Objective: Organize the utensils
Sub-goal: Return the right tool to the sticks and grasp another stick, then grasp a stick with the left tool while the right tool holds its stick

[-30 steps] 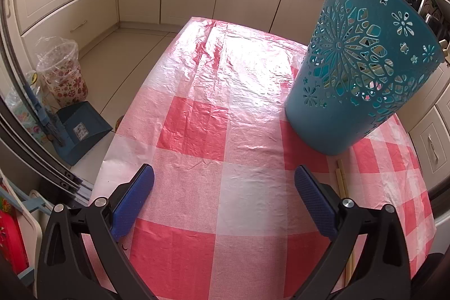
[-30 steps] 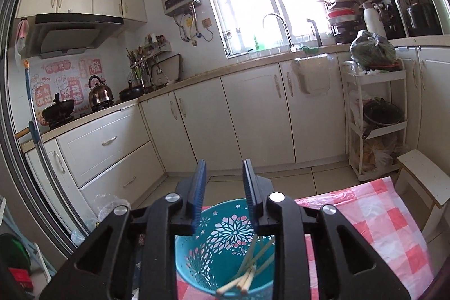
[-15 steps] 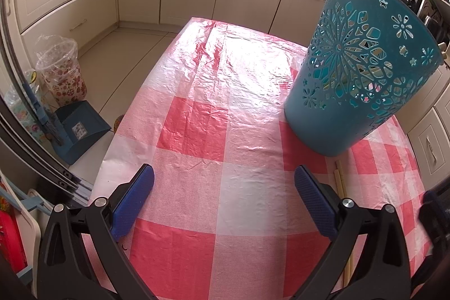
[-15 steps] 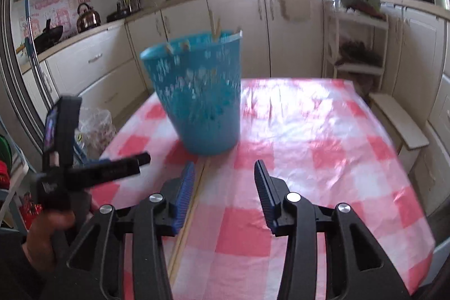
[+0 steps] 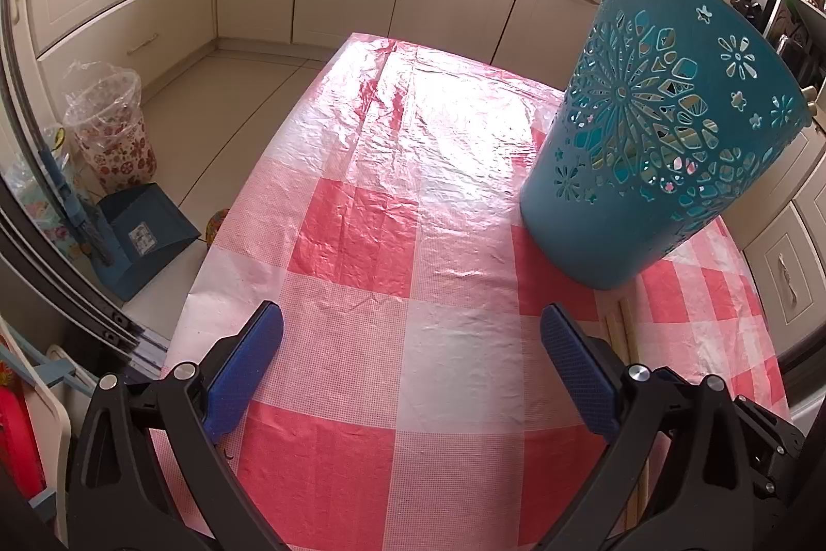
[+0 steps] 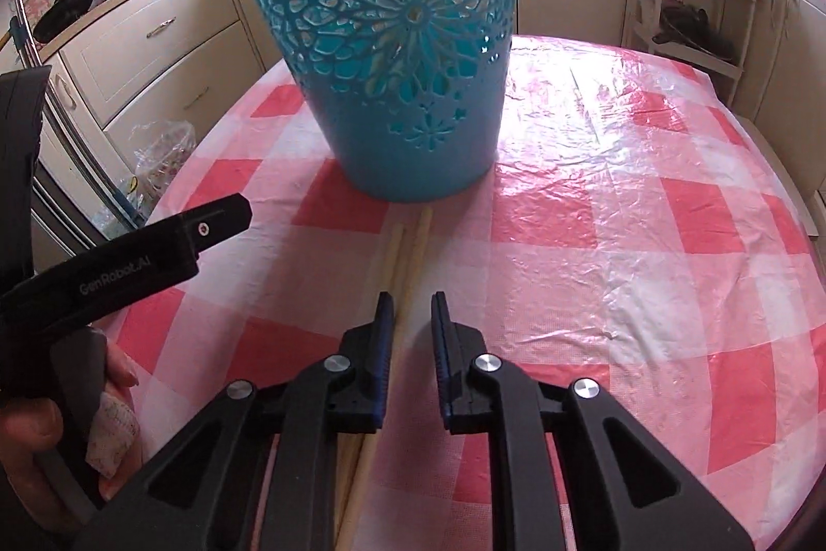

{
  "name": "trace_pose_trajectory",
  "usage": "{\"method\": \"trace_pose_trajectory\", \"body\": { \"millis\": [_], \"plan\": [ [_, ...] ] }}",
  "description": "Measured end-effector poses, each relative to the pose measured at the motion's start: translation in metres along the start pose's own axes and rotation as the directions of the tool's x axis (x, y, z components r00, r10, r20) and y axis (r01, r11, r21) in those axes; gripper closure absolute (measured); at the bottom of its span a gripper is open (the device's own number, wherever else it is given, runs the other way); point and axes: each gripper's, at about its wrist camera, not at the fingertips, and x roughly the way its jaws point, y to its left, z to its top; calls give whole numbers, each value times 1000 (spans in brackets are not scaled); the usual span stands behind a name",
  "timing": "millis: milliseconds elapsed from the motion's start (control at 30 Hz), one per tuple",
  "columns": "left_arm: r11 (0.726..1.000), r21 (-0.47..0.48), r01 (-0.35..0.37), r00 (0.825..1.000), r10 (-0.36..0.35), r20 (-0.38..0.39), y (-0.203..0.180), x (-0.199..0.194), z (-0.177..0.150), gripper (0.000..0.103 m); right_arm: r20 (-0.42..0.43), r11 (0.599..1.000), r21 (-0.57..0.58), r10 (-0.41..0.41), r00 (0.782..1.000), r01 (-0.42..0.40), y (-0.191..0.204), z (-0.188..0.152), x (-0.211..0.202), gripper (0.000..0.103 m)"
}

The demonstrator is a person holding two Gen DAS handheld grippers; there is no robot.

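A teal cut-out basket (image 5: 655, 148) (image 6: 397, 34) stands upright on the red-checked tablecloth (image 5: 392, 169), with pale sticks showing through its holes. Two wooden chopsticks (image 6: 408, 251) (image 5: 619, 329) lie side by side on the cloth, running from the basket's base toward me. My right gripper (image 6: 413, 318) is low over them and its jaws are closing to a narrow gap. One chopstick runs into that gap beside the left pad, and the right pad stands apart from it. My left gripper (image 5: 413, 344) hovers wide open over bare cloth, left of the basket, holding nothing.
A hand (image 6: 31, 437) holds the left tool at the left edge of the right wrist view. On the floor left of the table stand a bagged bin (image 5: 108, 132) and a blue dustpan (image 5: 139, 236). Cabinets ring the room, and a white rack (image 6: 686, 9) stands behind the table.
My right gripper came down from above the basket's rim to the table in front of it, and its jaws narrowed around the chopsticks. The left gripper and the basket stayed put.
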Motion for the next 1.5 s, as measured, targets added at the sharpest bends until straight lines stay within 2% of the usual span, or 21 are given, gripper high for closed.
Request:
{"method": "trace_pose_trajectory", "body": {
  "millis": [200, 300, 400, 500, 600, 700, 800, 900, 1000, 1100, 1233, 1300, 1367, 1400, 1433, 1500],
  "plan": [
    [1000, 2, -2, 1000, 2, -1, 1, 0, 0, 8, -5, 1000, -25, -8, 1000, 7, 1, -1, -2, 89],
    [1000, 1, -1, 1000, 1, -1, 1, 0, 0, 8, -17, 999, -45, -9, 1000, 8, 1, -2, -5, 95],
    [1000, 2, -2, 1000, 2, -1, 0, 0, 0, 8, -37, 999, -47, -7, 999, 5, -10, -8, -14, 96],
    [1000, 6, -7, 1000, 7, -3, 0, 0, 0, 8, -36, 1000, -16, -23, 999, 23, -32, -21, -29, 97],
    [1000, 22, 4, 1000, -4, -6, -3, 0, -1, 8, -21, 998, 61, -20, 1000, 22, -56, -30, -40, 97],
    [995, 96, 40, 999, -38, -19, -21, -10, -7, 8, -2, 991, 132, 11, 1000, -11, -69, -32, -42, 97],
    [979, 185, 86, 996, -84, -18, -49, -25, -21, 8, 14, 990, 137, 13, 1000, -15, -71, -31, -41, 97],
    [960, 264, 89, 996, -83, -33, -77, -30, -33, 8, 24, 991, 133, 14, 1000, -17, -69, -30, -40, 97],
    [952, 298, 73, 996, -57, -63, -95, -25, -39, 13, 27, 988, 148, 29, 999, -33, -73, -30, -40, 97],
    [944, 323, 61, 994, -26, -111, -105, -15, -45, 25, 25, 984, 170, 48, 999, -51, -77, -29, -40, 97],
    [937, 348, 33, 992, 11, -124, -107, -11, -51, 44, 20, 977, 201, 71, 997, -73, -81, -28, -40, 97],
    [931, 363, 33, 993, 11, -119, -108, -13, -51, 60, 17, 973, 214, 82, 997, -84, -83, -27, -39, 97],
    [917, 396, 49, 992, 2, -127, -109, -14, -51, 87, 14, 970, 227, 92, 996, -93, -84, -27, -39, 97],
    [908, 412, 76, 989, -17, -146, -108, -14, -50, 93, 13, 968, 233, 97, 995, -97, -85, -26, -39, 97],
    [900, 426, 91, 987, -25, -157, -108, -15, -50, 97, 11, 966, 238, 101, 995, -101, -85, -26, -39, 97],
    [895, 433, 107, 984, -33, -175, -105, -15, -48, 97, 9, 964, 243, 106, 994, -105, -85, -26, -40, 96]
  ]
}}
